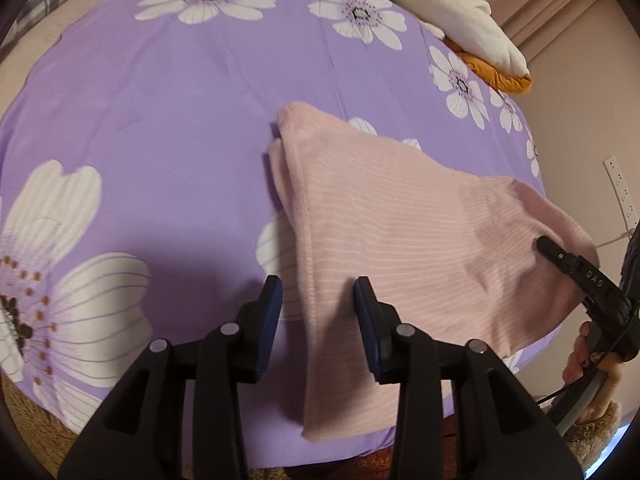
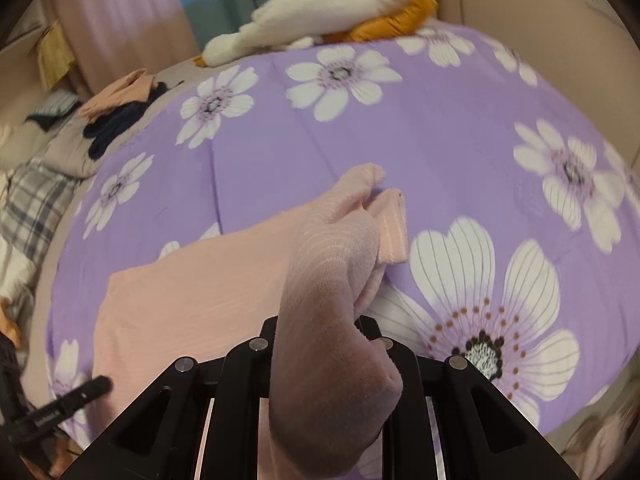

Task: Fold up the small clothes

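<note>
A pink ribbed garment lies on the purple flowered bedspread, its right part lifted. In the left wrist view my left gripper is open; the garment's near edge runs between its blue pads, with a gap on the left side. My right gripper grips the garment's right side from the right. In the right wrist view my right gripper is shut on a bunched fold of the garment, which drapes over and hides its fingertips. The left gripper shows at the lower left.
A heap of white and orange clothes sits at the far side of the bed. Peach and dark clothes and plaid fabric lie beyond the spread's left edge. A person's hand holds the right gripper. A wall socket is at right.
</note>
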The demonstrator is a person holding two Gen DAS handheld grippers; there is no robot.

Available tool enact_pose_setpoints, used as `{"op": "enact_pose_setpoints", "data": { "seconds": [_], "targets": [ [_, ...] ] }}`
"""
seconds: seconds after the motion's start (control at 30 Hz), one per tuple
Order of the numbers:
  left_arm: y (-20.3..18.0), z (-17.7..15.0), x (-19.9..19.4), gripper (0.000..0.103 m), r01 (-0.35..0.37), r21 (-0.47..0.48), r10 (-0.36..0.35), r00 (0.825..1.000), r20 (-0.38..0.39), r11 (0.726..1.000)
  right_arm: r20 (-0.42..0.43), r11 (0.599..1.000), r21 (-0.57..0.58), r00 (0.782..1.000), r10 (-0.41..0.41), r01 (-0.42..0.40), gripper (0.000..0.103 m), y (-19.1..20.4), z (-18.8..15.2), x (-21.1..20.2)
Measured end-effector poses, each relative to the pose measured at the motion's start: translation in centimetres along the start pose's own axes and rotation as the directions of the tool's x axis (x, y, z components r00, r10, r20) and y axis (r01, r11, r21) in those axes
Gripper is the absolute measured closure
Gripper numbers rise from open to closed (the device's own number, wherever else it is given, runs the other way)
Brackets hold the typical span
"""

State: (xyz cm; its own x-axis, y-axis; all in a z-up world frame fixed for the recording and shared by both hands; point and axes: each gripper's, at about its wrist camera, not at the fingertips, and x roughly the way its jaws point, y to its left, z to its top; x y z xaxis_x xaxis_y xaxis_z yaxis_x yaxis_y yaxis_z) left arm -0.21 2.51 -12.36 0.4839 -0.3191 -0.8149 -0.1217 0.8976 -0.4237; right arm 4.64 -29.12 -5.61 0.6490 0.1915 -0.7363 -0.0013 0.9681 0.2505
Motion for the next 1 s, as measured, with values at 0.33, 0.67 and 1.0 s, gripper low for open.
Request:
{"op": "enact_pose_setpoints", "data": {
  "seconds": [0.33, 0.67, 1.0],
  "targets": [
    [2.0, 0.0, -2.5, 0.059, -0.05, -0.03, 0.052, 0.997, 0.055, 0.998, 0.041, 0.979, -0.203, 0.998, 0.043, -0.034, 0.083, 6.2, 0.0, -1.7],
    [2.9, -0.4, -3.5, 0.057, -0.059, -0.055, 0.062, 0.996, 0.062, 0.997, -0.066, 0.913, -0.37, 0.985, 0.161, -0.174, 0.083, 12.5, -2.6, -0.3],
    [2.5, -0.6, -3.4, 0.056, -0.064, -0.043, 0.066, 0.997, 0.049, 0.997, -0.283, 0.876, -0.393, 0.943, 0.175, -0.28, 0.079, 15.3, -6.8, 4.4]
  ]
}}
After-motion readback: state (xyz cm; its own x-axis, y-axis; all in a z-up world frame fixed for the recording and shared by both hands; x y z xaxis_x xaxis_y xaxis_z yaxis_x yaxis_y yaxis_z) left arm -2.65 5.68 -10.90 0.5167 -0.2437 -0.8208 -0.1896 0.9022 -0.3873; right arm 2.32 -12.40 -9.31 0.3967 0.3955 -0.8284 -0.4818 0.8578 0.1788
